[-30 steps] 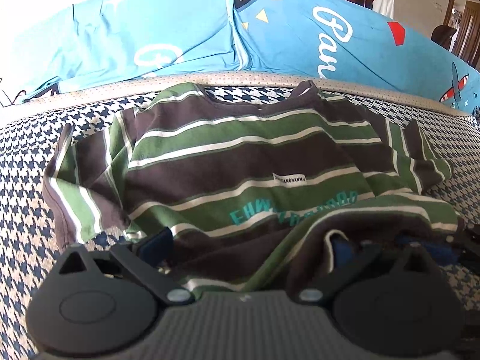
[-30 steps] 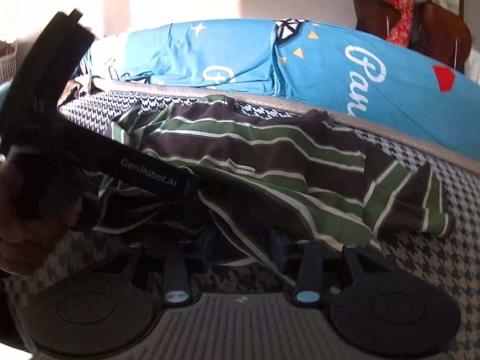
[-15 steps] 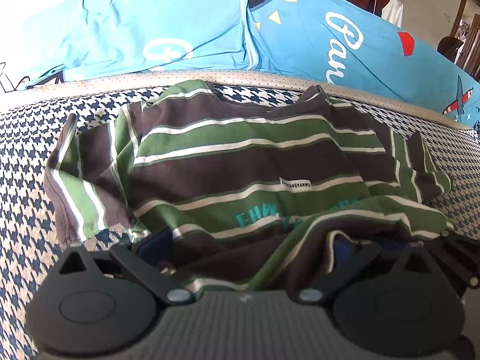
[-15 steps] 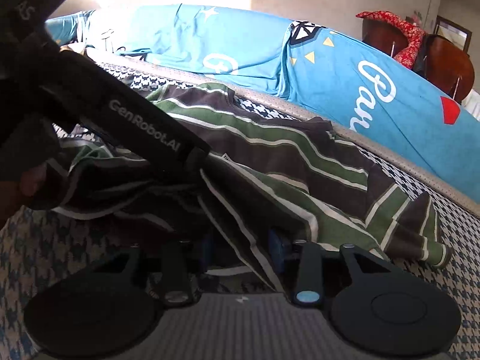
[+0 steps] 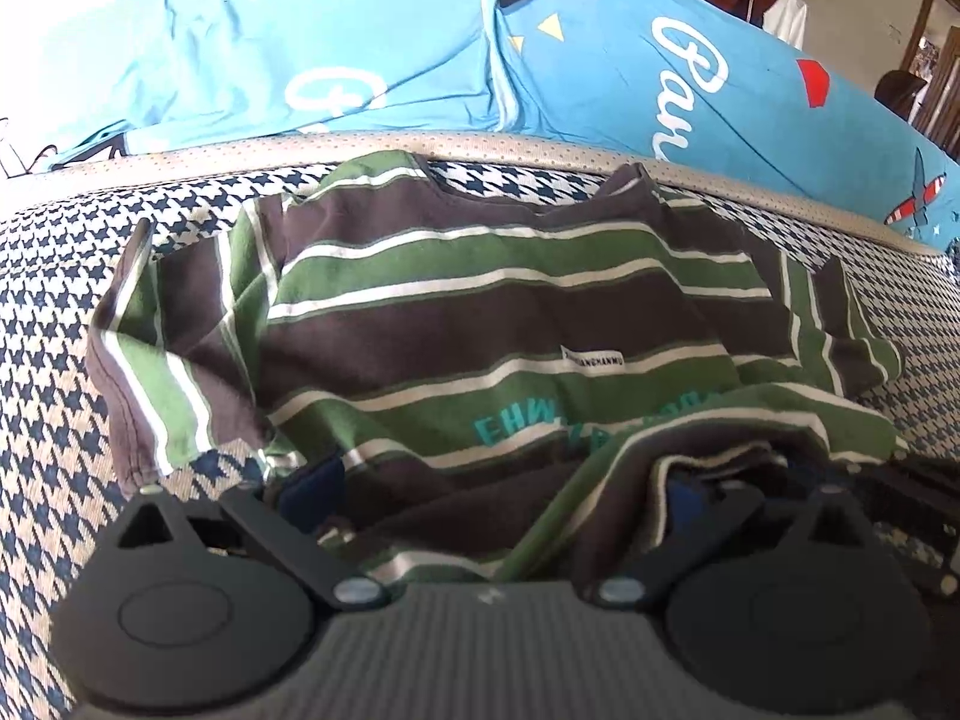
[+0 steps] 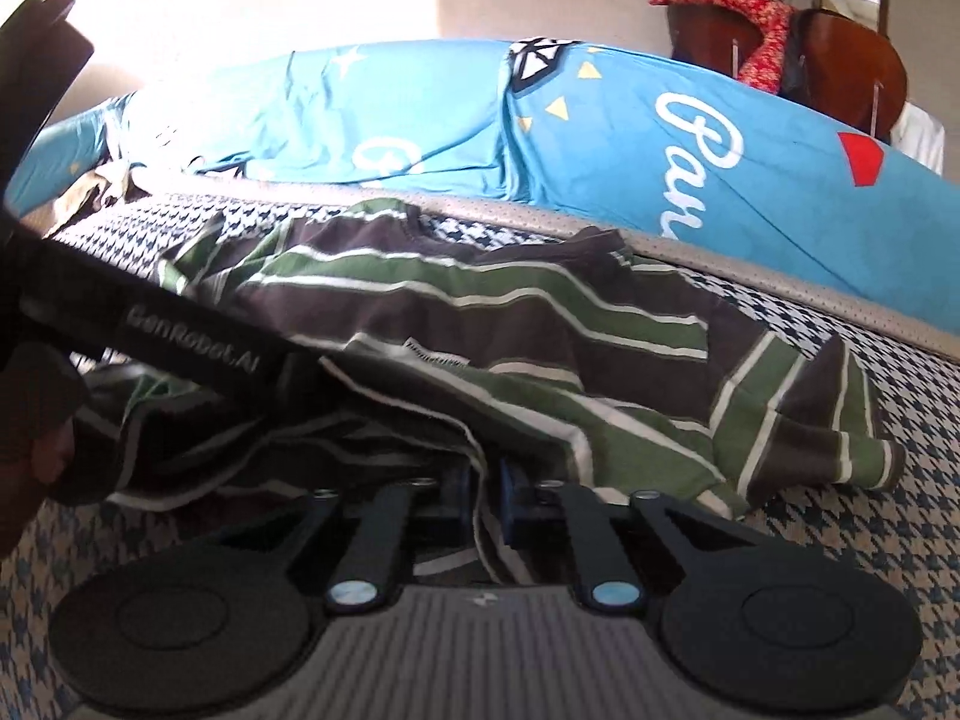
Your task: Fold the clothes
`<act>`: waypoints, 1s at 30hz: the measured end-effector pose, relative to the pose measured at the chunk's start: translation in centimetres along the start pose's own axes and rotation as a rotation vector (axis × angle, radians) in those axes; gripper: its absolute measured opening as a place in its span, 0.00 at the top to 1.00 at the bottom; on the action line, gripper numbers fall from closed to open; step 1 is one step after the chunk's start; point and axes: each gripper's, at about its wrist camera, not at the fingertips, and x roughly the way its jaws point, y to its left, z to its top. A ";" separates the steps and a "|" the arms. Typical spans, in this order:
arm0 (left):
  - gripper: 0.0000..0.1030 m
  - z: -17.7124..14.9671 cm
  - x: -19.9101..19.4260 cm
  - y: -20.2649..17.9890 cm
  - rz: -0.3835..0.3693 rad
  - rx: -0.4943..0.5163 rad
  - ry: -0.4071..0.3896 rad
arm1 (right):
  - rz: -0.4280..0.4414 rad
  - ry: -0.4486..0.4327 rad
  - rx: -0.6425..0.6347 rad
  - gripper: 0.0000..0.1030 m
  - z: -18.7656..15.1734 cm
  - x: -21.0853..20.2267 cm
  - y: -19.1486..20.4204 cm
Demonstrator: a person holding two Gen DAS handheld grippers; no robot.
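Both grippers at the shirt's near hem

The striped shirt (image 5: 498, 324) lies spread on the houndstooth bed (image 5: 54, 252). The right gripper (image 6: 480, 495) has its fingers nearly pressed together, pinching a hem fold. The left gripper (image 5: 498, 492) has its fingers spread wide, with bunched hem cloth lying between them.

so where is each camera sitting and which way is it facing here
Left wrist: on the left gripper, low over the bed, facing the blue pillows; the striped shirt hem is bunched between its wide-set fingers.
Right wrist: on the right gripper, facing the same way from further right; its fingers pinch a shirt fold, and the left gripper and a hand show at left.
Shared: shirt, pillows, checked cover.
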 end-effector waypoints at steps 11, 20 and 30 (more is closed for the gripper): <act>0.00 -1.6 -2.0 -2.5 -0.057 0.174 -0.053 | 0.046 -0.029 0.131 0.96 1.1 -2.1 -2.8; 0.00 -4.8 -5.6 -4.2 -0.059 0.254 -0.142 | 0.099 -0.102 0.284 0.96 1.5 -7.0 -4.6; 0.00 -8.5 -7.7 -1.7 0.038 0.134 -0.134 | 0.130 -0.155 0.412 0.96 -1.0 -11.5 -4.7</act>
